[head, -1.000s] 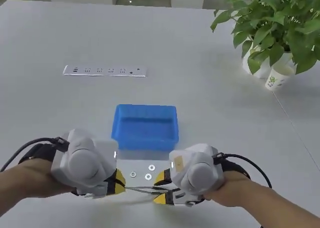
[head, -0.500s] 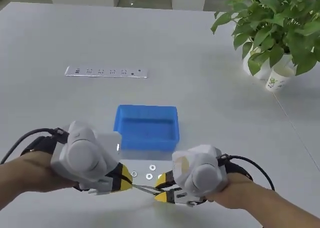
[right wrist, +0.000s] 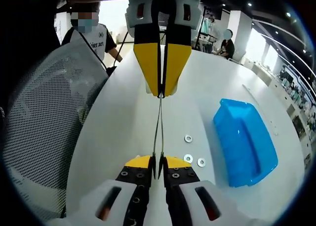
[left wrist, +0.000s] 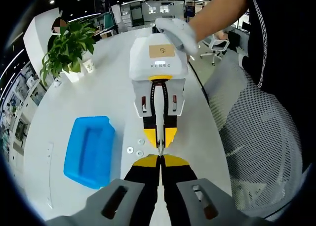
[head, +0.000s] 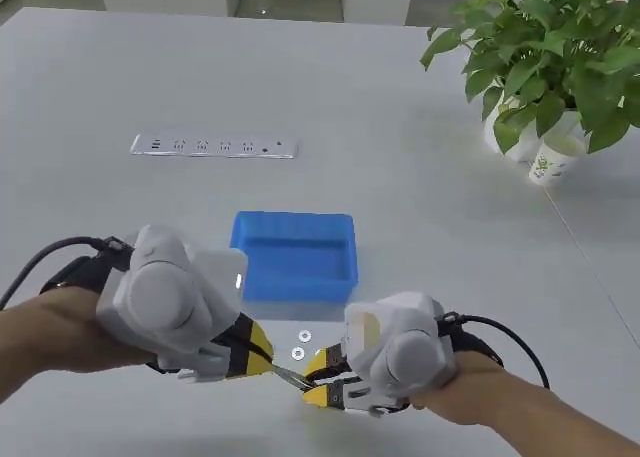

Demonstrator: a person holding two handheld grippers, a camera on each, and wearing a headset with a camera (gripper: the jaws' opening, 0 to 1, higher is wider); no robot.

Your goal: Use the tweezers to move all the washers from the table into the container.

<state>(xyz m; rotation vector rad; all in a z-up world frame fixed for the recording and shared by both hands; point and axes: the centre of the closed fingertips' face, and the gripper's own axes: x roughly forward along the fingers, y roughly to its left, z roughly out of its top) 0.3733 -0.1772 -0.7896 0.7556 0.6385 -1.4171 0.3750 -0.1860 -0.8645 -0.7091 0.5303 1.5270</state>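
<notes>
White power strip (head: 213,146) lies on the table (head: 420,207) well beyond the container (head: 295,255) and off to its left, out of the work.

On the near side of the container and a little to its left, the left gripper (head: 262,357) points to the right, its yellow-tipped jaws clenched on one end of the tweezers (right wrist: 159,127). The thin metal legs run straight across to the right gripper (head: 312,377), which faces the other way and is clamped just as tightly on the opposite end. The tool is therefore carried between both tips, in the air, low above the table on the near side of the container. I judge this to be a hand-over or a re-seating. One gripper steadies the tweezers so that the other can take a grip that leaves the points free, since with both ends pinched no washer can be picked up.

Three washers (right wrist: 188,138) lie flat on the table between the tweezers and the near wall of the container, close together but apart from one another. None is in the container, which looks empty, so the moving itself has not begun. It sits just behind them, probably to keep each carry short.

Far to the right of the container and beyond it stands a leafy plant (head: 545,52) in a pale pot, well clear.
</notes>
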